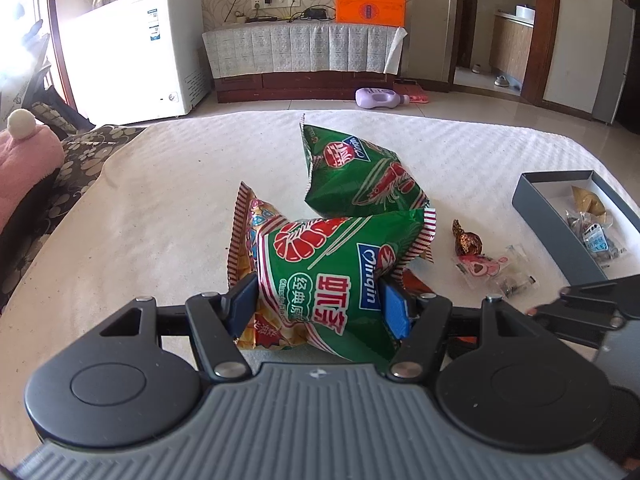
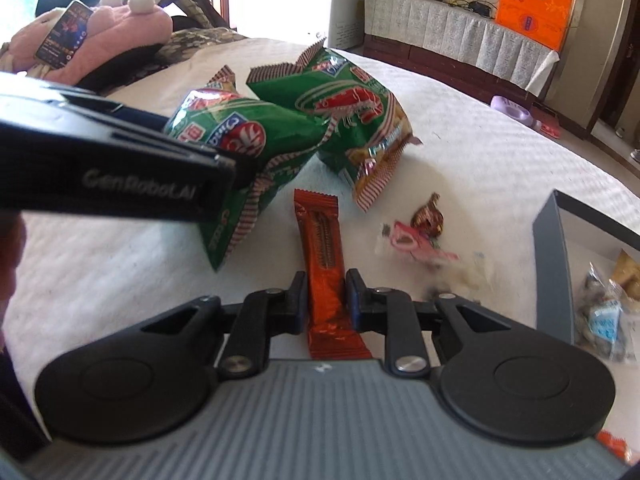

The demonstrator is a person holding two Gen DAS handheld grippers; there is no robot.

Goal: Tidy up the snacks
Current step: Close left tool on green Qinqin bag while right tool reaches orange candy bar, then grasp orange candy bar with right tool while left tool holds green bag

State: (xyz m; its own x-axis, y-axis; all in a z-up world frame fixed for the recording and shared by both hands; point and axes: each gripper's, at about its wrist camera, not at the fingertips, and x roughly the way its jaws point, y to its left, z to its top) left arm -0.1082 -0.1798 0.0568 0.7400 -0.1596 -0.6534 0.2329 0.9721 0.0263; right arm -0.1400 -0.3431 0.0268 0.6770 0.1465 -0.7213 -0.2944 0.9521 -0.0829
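Observation:
My left gripper [image 1: 318,304] is shut on a green shrimp-chip bag [image 1: 336,276] and pinches its lower part; it also shows in the right wrist view [image 2: 240,132]. A second green bag [image 1: 360,176] lies just behind it on the white bed; it shows too in the right wrist view [image 2: 356,116]. My right gripper [image 2: 326,300] is shut on an orange wafer bar [image 2: 322,264], whose far end points at the bags. A foil-wrapped chocolate [image 2: 430,218] and a pink candy [image 2: 412,242] lie to the right.
A grey open box [image 1: 560,236] with several wrapped snacks stands at the right, also in the right wrist view [image 2: 554,264]. A pink plush [image 2: 100,36] with a phone [image 2: 64,34] on it lies at the left. The left gripper's body [image 2: 112,160] crosses the right wrist view.

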